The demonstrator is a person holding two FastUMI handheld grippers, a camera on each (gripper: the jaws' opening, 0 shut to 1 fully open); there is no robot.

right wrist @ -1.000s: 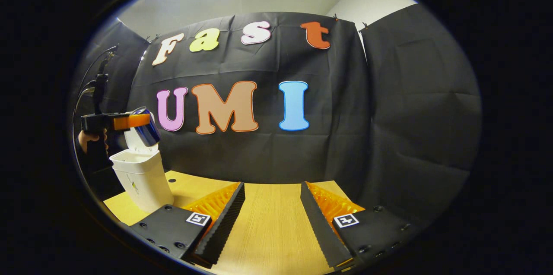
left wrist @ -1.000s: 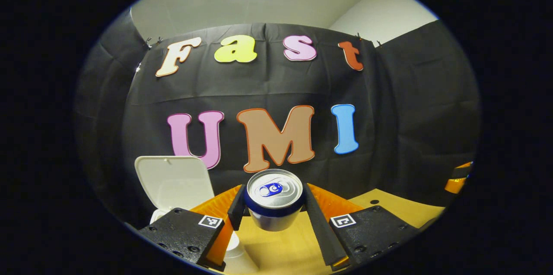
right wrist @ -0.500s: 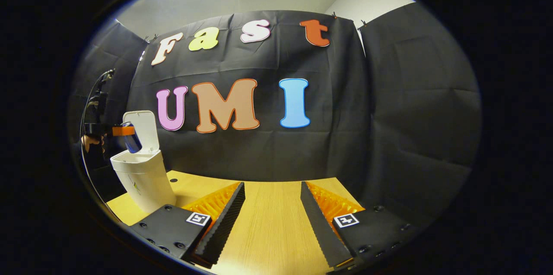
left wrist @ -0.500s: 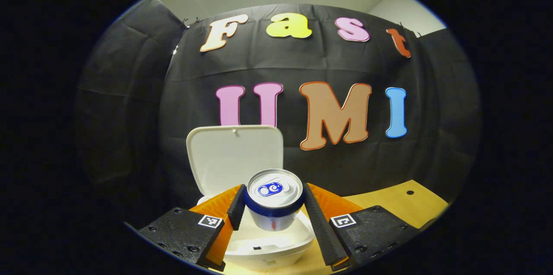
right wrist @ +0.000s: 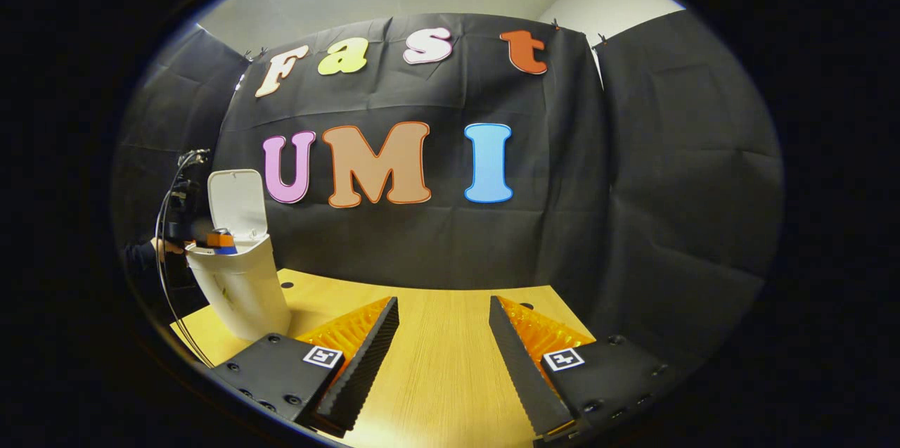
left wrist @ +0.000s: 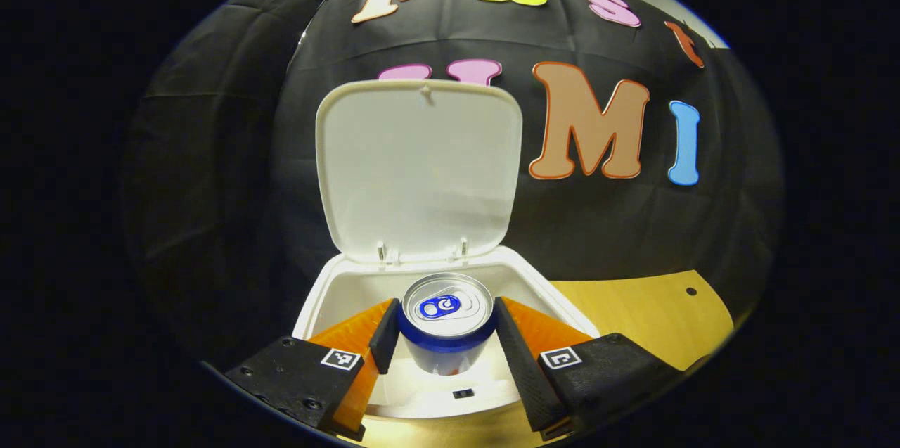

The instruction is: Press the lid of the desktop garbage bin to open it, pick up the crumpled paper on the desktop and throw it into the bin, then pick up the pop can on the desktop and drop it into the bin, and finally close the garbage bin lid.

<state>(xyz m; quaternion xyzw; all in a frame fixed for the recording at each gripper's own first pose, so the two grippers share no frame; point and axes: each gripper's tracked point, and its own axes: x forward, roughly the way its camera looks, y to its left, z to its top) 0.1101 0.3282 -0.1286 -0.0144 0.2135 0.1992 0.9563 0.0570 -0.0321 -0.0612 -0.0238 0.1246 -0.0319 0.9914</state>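
In the left gripper view my left gripper (left wrist: pixel 444 335) is shut on a blue and silver pop can (left wrist: pixel 447 311), held upright with both fingers pressing its sides. The can hangs in the mouth of the white garbage bin (left wrist: pixel 555 304), whose lid (left wrist: pixel 418 167) stands raised behind it. In the right gripper view the same bin (right wrist: pixel 239 286) stands at the far left of the wooden desktop, lid (right wrist: pixel 238 203) up, with the left gripper (right wrist: pixel 219 242) and can at its rim. My right gripper (right wrist: pixel 439 353) hovers open over bare desktop, nothing between its fingers.
The wooden desktop (right wrist: pixel 436 363) stretches ahead of the right gripper, with small round holes near its back edge. A hand and cables show behind the bin at the left edge of the right gripper view. Black cloth walls close in the booth.
My left gripper has carried the can forward and down, from above and beside the bin into its mouth. The right gripper has barely shifted.
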